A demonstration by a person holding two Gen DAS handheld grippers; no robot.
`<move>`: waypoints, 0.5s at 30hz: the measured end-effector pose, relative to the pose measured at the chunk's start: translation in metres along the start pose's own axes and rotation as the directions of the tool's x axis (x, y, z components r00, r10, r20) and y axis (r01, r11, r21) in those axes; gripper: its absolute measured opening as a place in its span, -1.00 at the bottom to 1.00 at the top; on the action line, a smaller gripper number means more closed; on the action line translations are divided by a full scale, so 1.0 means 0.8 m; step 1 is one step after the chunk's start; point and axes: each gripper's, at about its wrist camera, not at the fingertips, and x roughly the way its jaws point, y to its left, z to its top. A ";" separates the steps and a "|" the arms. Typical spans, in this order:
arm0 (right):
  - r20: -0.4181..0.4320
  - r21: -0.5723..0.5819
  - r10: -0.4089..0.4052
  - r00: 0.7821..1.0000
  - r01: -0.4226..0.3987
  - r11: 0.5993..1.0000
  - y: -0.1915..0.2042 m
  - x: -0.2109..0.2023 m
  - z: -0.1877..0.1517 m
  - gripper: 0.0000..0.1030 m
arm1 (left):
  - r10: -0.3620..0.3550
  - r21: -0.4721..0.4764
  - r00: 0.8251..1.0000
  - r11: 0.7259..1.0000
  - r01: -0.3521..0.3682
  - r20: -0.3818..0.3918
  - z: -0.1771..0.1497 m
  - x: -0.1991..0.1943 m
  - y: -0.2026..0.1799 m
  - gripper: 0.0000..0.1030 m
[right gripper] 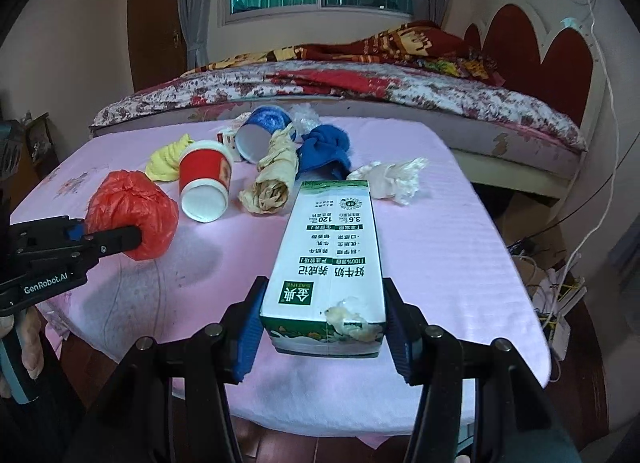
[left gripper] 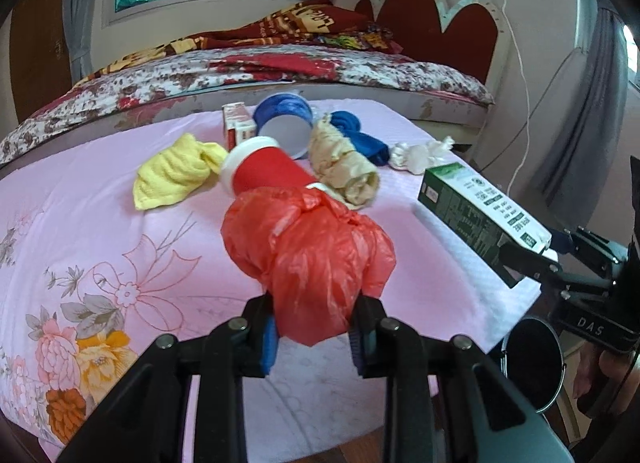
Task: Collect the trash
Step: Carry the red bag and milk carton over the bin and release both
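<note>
A: What do we hold in each hand here?

B: Our left gripper point(left gripper: 312, 337) has its jaws clamped on a crumpled red plastic bag point(left gripper: 308, 255), pinched at its near end and lifted clear of the desk point(left gripper: 100, 223). Our right gripper point(right gripper: 320, 337) has its jaws closed on the sides of a green-and-white milk carton point(right gripper: 328, 255), gripped at its base so the long body points forward.

A: Why grip them that way?

B: We judge the soft bag needs a tight pinch to keep from slipping, whereas the rigid carton is taken across its narrow width, where flat faces meet the pads.

A: Where does the trash go?

B: A dark round bin point(left gripper: 532, 363) sits low off the desk edge, just beneath the right gripper in the left view; we take it to be the destination.

A: What remains on the pink cloth?

B: A red paper cup point(right gripper: 206, 183) and a blue cup point(right gripper: 262, 131) on their sides, a rolled beige wrapper point(right gripper: 272, 179), white crumpled plastic point(right gripper: 388, 179), a yellow cloth point(left gripper: 176, 171), a blue cloth point(right gripper: 324, 151) and a small red box point(left gripper: 236, 123).
</note>
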 end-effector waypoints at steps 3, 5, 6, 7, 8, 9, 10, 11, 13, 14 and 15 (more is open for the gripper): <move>0.019 -0.003 -0.007 1.000 0.008 1.000 -0.004 -0.017 -0.001 0.08 | -0.010 0.010 1.000 1.000 0.010 0.008 -0.002 -0.005 -0.010 -0.44; 0.028 -0.005 -0.017 0.999 0.018 1.000 -0.009 -0.029 -0.003 0.08 | -0.019 0.019 1.000 1.000 0.019 0.012 -0.001 -0.007 -0.018 -0.44; 0.032 -0.004 -0.024 0.999 0.024 1.000 -0.012 -0.036 -0.004 0.08 | -0.025 0.024 1.000 0.999 0.025 0.015 -0.001 -0.008 -0.023 -0.44; 0.035 -0.002 -0.029 0.999 0.030 1.000 -0.014 -0.040 -0.006 0.08 | -0.030 0.031 0.999 0.999 0.029 0.018 -0.001 -0.010 -0.028 -0.44; 0.038 0.002 -0.037 0.999 0.037 0.999 -0.018 -0.047 -0.008 0.08 | -0.033 0.039 0.999 0.999 0.032 0.023 -0.001 -0.012 -0.033 -0.44; 0.042 0.008 -0.047 0.998 0.046 0.999 -0.023 -0.055 -0.011 0.08 | -0.040 0.049 0.999 0.998 0.038 0.030 -0.002 -0.015 -0.040 -0.44; 0.044 0.013 -0.056 0.997 0.055 0.998 -0.027 -0.061 -0.014 0.08 | -0.047 0.057 0.998 0.997 0.045 0.034 -0.002 -0.017 -0.045 -0.44; 0.046 0.017 -0.064 0.997 0.063 0.998 -0.032 -0.067 -0.018 0.08 | -0.055 0.063 0.998 0.997 0.052 0.037 -0.002 -0.018 -0.051 -0.44; 0.045 0.030 -0.086 0.995 0.085 0.996 -0.044 -0.081 -0.028 0.08 | -0.072 0.082 0.997 0.994 0.069 0.039 -0.003 -0.021 -0.065 -0.44; 0.043 0.036 -0.095 0.995 0.093 0.995 -0.050 -0.087 -0.033 0.08 | -0.081 0.091 0.996 0.993 0.077 0.039 -0.003 -0.021 -0.072 -0.44; 0.041 0.044 -0.105 0.994 0.103 0.994 -0.057 -0.093 -0.038 0.08 | -0.093 0.100 0.995 0.991 0.089 0.036 -0.004 -0.021 -0.080 -0.44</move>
